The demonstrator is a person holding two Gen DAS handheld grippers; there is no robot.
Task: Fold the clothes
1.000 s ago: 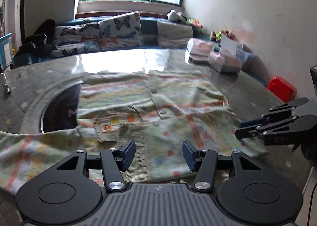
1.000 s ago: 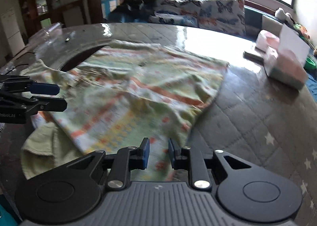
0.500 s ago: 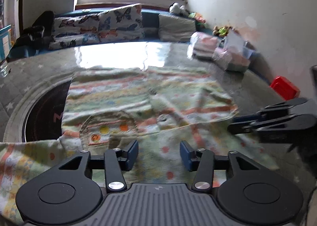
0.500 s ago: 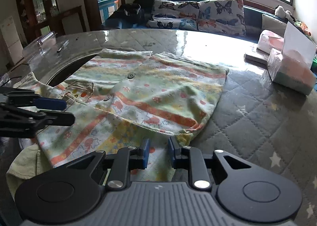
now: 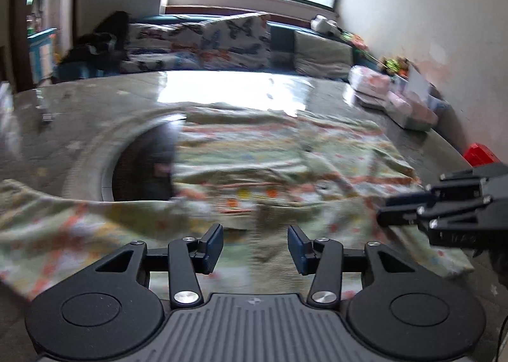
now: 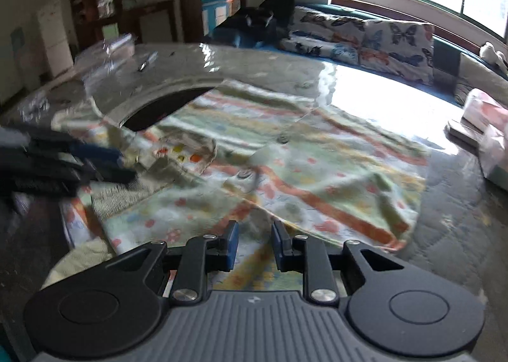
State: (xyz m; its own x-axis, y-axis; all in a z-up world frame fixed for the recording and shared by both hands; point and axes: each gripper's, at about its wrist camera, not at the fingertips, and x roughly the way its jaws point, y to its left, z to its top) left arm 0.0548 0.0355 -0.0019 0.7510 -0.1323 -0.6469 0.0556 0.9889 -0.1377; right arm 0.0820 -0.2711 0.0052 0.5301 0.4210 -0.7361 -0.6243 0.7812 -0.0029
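Note:
A pale green child's shirt [image 5: 285,152] with orange stripes, buttons and a chest pocket lies spread on the grey quilted table [image 5: 95,108]. My left gripper [image 5: 255,247] hovers over the near hem, open, with only cloth beneath the gap. My right gripper [image 6: 255,244] hangs over the shirt [image 6: 317,171] near its lower right part. Its jaws stand a narrow gap apart and nothing is pinched between them. Each gripper shows in the other's view: the right gripper [image 5: 382,211] at the shirt's right edge, the left gripper [image 6: 123,163] blurred near the pocket.
A dark round recess [image 5: 143,168] in the table [image 6: 444,235] lies partly under the shirt's left side. Tissue packs and boxes [image 5: 409,111] stand at the far right, with a red box [image 5: 479,155] beyond the edge. A yellow-green towel [image 6: 82,257] pokes out under the hem. A cushioned sofa [image 6: 381,41] runs behind.
Both grippers have swept sideways over the shirt, and the pictures are now blurred. The left jaws have narrowed slightly. The shirt's front lies flatter than a second ago.

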